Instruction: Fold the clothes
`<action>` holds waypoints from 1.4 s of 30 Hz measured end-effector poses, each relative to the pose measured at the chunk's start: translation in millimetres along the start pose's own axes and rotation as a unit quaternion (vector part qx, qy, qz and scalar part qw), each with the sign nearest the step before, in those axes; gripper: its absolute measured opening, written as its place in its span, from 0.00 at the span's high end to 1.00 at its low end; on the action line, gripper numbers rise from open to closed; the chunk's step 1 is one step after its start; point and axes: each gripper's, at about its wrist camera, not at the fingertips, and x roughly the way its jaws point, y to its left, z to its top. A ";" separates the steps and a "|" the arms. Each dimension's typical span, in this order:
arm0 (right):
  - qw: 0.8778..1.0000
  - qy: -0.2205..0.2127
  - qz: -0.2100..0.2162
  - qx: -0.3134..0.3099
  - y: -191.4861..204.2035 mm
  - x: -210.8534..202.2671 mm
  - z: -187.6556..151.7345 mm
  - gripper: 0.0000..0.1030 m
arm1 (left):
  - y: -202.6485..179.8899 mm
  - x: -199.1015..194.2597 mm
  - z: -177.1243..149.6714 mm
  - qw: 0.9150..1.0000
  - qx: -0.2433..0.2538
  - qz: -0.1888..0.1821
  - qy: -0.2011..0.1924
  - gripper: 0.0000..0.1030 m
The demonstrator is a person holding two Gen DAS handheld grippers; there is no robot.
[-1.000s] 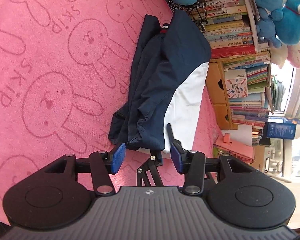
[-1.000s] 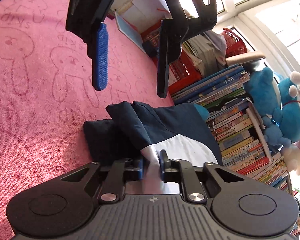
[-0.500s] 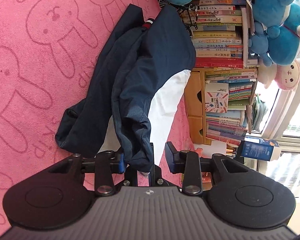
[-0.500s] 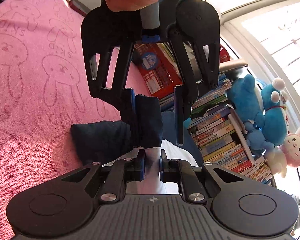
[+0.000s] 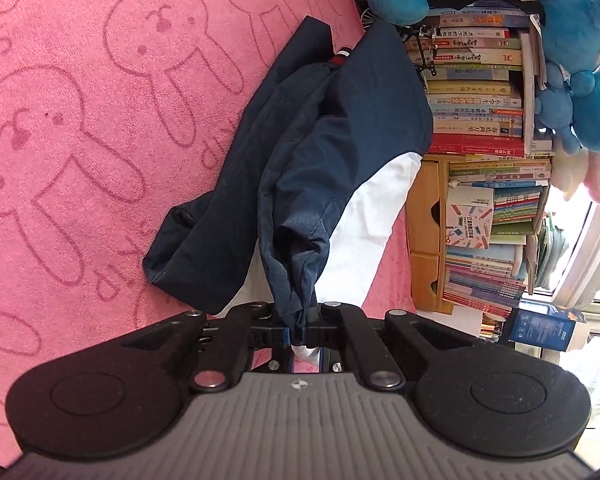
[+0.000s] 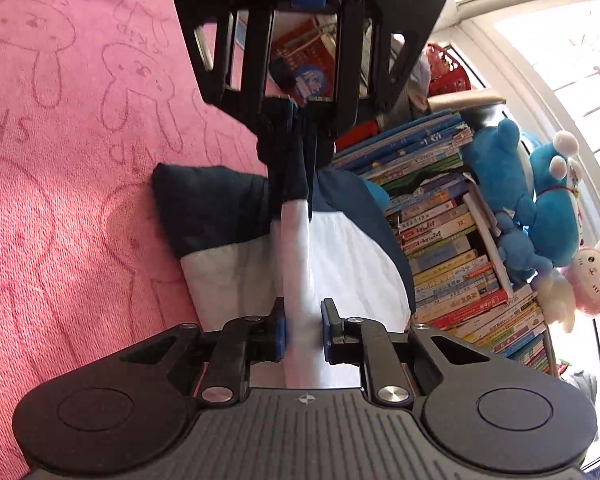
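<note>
A navy and white garment [image 5: 340, 128] lies crumpled on the pink bunny-print towel [image 5: 80, 140]. My left gripper [image 5: 298, 330] has its jaws closing tight on a bunched navy fold with a bit of white at its near end. In the right wrist view the same left gripper [image 6: 304, 120] hangs from above, pinching the navy cloth. My right gripper [image 6: 303, 330] is shut on a white fold of the garment [image 6: 340, 248]. That fold runs taut between the two grippers. The rest of the garment rests on the towel.
Tall stacks of books [image 5: 476, 92] stand just past the towel's edge, with blue plush toys [image 5: 572, 40] on top and a pink one [image 6: 592, 280] beside them. Wooden drawers [image 5: 424, 216] sit under the books. A red basket [image 6: 448, 68] is near the window.
The left gripper came down onto the garment's near end and went from open to shut on a navy fold. The right gripper kept its grip on the white fold, which now stretches taut.
</note>
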 end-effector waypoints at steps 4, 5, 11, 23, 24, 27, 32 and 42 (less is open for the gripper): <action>0.999 0.031 -0.018 -0.022 -15.6 11.0 -32.2 0.89 | 5.1 -3.4 3.4 1.000 0.001 0.007 -0.001 0.96; 0.998 0.037 -0.023 -0.037 -15.2 10.7 -41.3 0.89 | 7.7 -4.0 4.2 1.000 -0.005 0.005 0.000 0.96; 0.995 -0.034 -0.032 -0.085 0.9 -15.8 -44.9 0.53 | 7.7 -2.0 -0.1 1.000 -0.009 -0.011 0.010 0.95; 0.992 -0.024 -0.002 -0.125 4.9 -17.4 -69.2 0.93 | 16.5 -1.1 5.1 0.999 0.008 0.049 -0.009 0.95; 0.990 -0.020 -0.004 -0.139 1.2 -19.3 -82.4 0.92 | 17.7 0.5 4.9 0.999 0.006 0.046 -0.004 0.95; 0.987 -0.012 0.002 -0.159 -4.1 -22.4 -98.5 0.92 | 16.7 2.1 1.2 0.998 0.020 0.053 0.006 0.95; 0.992 0.003 -0.005 -0.124 -4.8 -18.7 -88.2 0.86 | -2.1 -11.8 -3.5 0.992 0.102 0.078 -0.001 0.93; 0.996 0.008 -0.017 -0.093 5.2 -20.7 -77.8 0.71 | -35.4 -37.9 -30.6 0.900 0.329 0.277 -0.068 0.91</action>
